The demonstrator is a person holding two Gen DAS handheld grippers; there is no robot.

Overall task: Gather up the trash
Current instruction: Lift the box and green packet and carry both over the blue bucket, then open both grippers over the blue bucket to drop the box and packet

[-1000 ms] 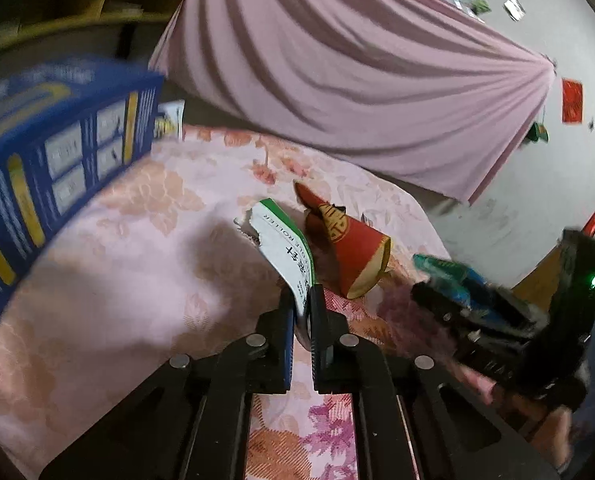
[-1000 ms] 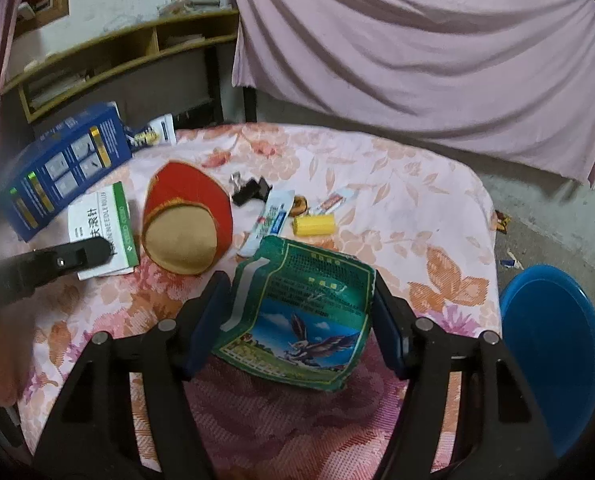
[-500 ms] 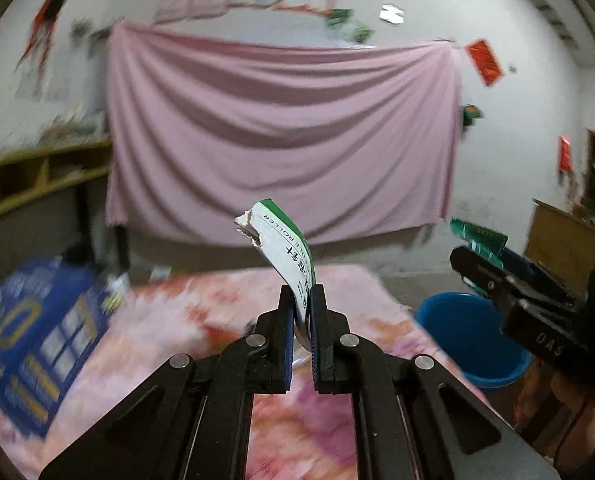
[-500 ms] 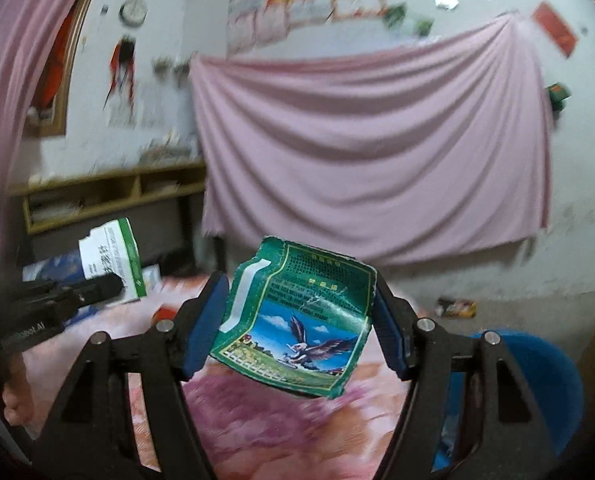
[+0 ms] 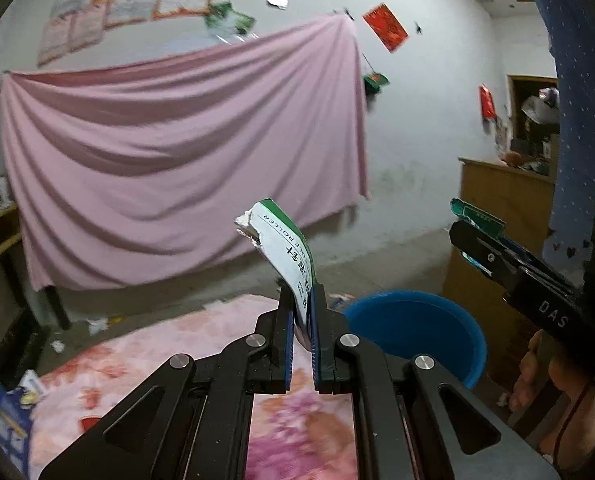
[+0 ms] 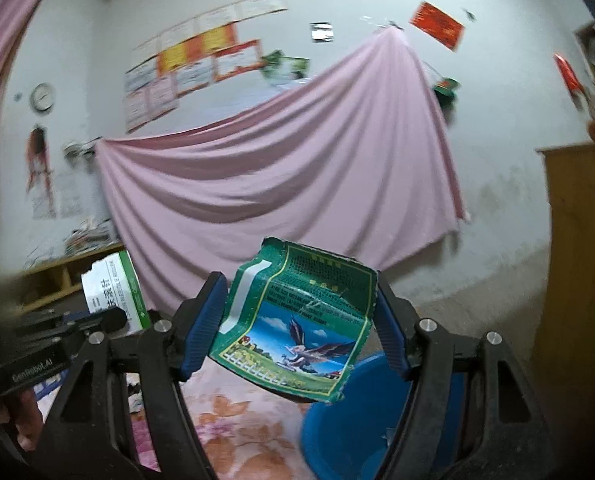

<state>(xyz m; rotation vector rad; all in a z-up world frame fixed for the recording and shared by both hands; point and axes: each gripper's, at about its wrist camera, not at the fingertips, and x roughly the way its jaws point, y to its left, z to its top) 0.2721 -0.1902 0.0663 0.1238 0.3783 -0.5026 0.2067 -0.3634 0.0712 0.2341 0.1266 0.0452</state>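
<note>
My left gripper [image 5: 301, 300] is shut on a torn white and green carton [image 5: 283, 246] and holds it up in the air above the table. The carton also shows at the left of the right wrist view [image 6: 111, 294]. My right gripper [image 6: 297, 312] is shut on a green wrapper with an eagle picture [image 6: 297, 316], gripped by its side edges. The right gripper also shows at the right of the left wrist view [image 5: 481, 240]. A blue bucket [image 5: 417, 328] stands on the floor past the table's right edge; it also shows below the wrapper in the right wrist view [image 6: 361, 432].
The table has a pink floral cloth [image 5: 145, 368]. A blue box [image 5: 1, 428] lies at its left edge. A pink curtain [image 5: 169, 160] hangs on the back wall. A wooden cabinet [image 5: 505, 208] stands at the right. Scraps lie on the floor [image 5: 93, 324].
Both grippers have risen from the table and swung right, each keeping its piece of trash. The blue bucket has come closer in both views.
</note>
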